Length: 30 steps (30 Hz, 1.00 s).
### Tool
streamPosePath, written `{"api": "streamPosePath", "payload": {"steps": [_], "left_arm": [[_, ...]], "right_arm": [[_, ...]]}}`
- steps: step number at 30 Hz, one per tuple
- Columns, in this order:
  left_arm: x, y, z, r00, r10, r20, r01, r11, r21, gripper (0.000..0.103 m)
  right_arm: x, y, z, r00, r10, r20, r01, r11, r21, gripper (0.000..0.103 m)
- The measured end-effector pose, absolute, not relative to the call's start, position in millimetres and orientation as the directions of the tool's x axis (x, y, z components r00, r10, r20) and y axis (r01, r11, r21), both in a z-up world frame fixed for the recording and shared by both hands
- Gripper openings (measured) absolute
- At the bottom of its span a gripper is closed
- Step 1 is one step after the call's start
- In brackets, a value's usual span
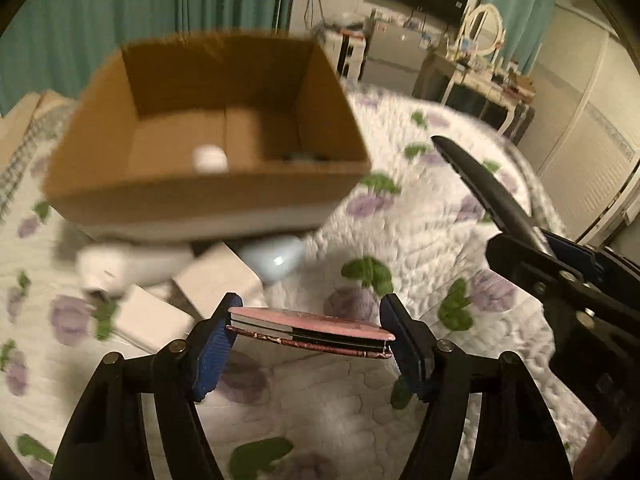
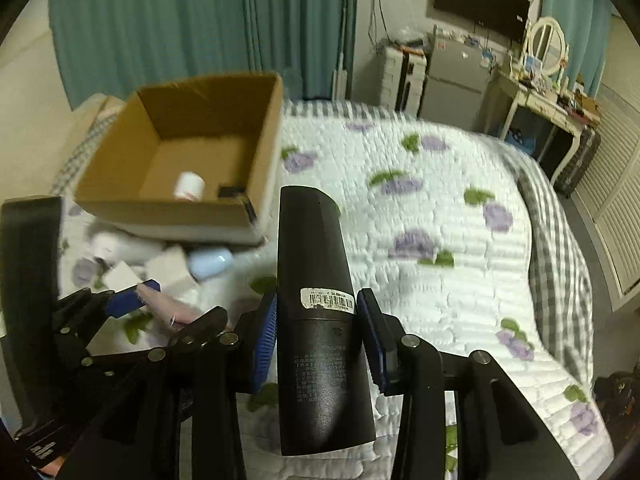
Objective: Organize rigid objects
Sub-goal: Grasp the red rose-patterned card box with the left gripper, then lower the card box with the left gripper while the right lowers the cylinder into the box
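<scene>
the left gripper (image 1: pixel 308 330) is clamping a flat pink compact case (image 1: pixel 310 326) crosswise between its blue-padded fingers (image 1: pixel 214 344), holding it level above the floral quilt (image 1: pixel 420 240) of the bed. the right gripper (image 2: pixel 316 336) is gripping a black tube (image 2: pixel 320 320) between its fingers, the tube pointing forward with its flattened end away from the camera. a white barcode sticker (image 2: pixel 328 300) is sitting on the tube just where the fingers are pressing; its digits are too small to read, and the fine grey print lower on the tube is also unreadable. an open cardboard box (image 1: pixel 208 128) is standing on the bed ahead of both grippers, holding a small white jar (image 1: pixel 210 159) and a dark item (image 2: pixel 231 191) near its front wall; what that dark item is cannot be told. just in front of the box, white boxes (image 1: pixel 218 280), a pale blue bottle (image 1: pixel 276 260) and a white bottle (image 1: pixel 132 266) are lying in a blurred cluster on the quilt. from the left wrist view the tube is showing at the right, beside the compact case but apart from it.
</scene>
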<state>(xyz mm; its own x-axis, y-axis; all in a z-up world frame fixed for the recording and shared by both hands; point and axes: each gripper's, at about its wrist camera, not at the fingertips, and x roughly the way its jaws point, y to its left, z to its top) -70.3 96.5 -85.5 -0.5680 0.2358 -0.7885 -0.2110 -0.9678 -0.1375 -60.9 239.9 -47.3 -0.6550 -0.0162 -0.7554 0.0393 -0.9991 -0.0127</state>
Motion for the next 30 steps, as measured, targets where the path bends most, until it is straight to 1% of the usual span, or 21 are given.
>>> {"api": "streamPosePath", "payload": {"steps": [7, 12, 16, 19, 25, 29, 30], "left_arm": [[-74.2, 82.3, -28.8, -0.663, 0.233, -0.711, -0.218, -0.969, -0.113, 0.071], [-94.8, 67.5, 6.2, -0.724, 0.187, -0.664, -0.192, -0.979, -0.066, 0.071], [-119.8, 52.8, 16.5, -0.747, 0.138, -0.650, -0.164, -0.986, -0.022, 0.071], [-138.3, 46.5, 11.0, -0.750, 0.100, -0.654, -0.146, -0.989, 0.017, 0.071], [-180.4, 50.2, -26.1, -0.724, 0.062, -0.687, -0.154, -0.985, 0.073, 0.071], [-195.7, 47.7, -43.8, -0.730, 0.065, -0.681, -0.150, -0.986, 0.067, 0.071], [-197.8, 46.5, -46.0, -0.734, 0.070, -0.675, -0.149, -0.987, 0.059, 0.073]], "right_arm": [[-64.0, 221.5, -3.6, -0.713, -0.056, -0.699, 0.091, -0.996, -0.013, 0.038], [-82.7, 201.9, 23.4, -0.741, -0.090, -0.665, 0.140, -0.990, -0.021, 0.038], [-112.1, 189.8, 31.8, -0.753, -0.113, -0.648, 0.160, -0.987, -0.014, 0.038], [-132.4, 184.8, 27.7, -0.749, -0.134, -0.649, 0.169, -0.986, 0.007, 0.038], [-175.0, 180.0, -2.6, -0.721, -0.164, -0.673, 0.181, -0.982, 0.046, 0.038], [-190.1, 179.0, -21.6, -0.708, -0.181, -0.683, 0.189, -0.980, 0.064, 0.038], [-193.3, 177.8, -24.2, -0.706, -0.185, -0.684, 0.192, -0.979, 0.066, 0.038]]}}
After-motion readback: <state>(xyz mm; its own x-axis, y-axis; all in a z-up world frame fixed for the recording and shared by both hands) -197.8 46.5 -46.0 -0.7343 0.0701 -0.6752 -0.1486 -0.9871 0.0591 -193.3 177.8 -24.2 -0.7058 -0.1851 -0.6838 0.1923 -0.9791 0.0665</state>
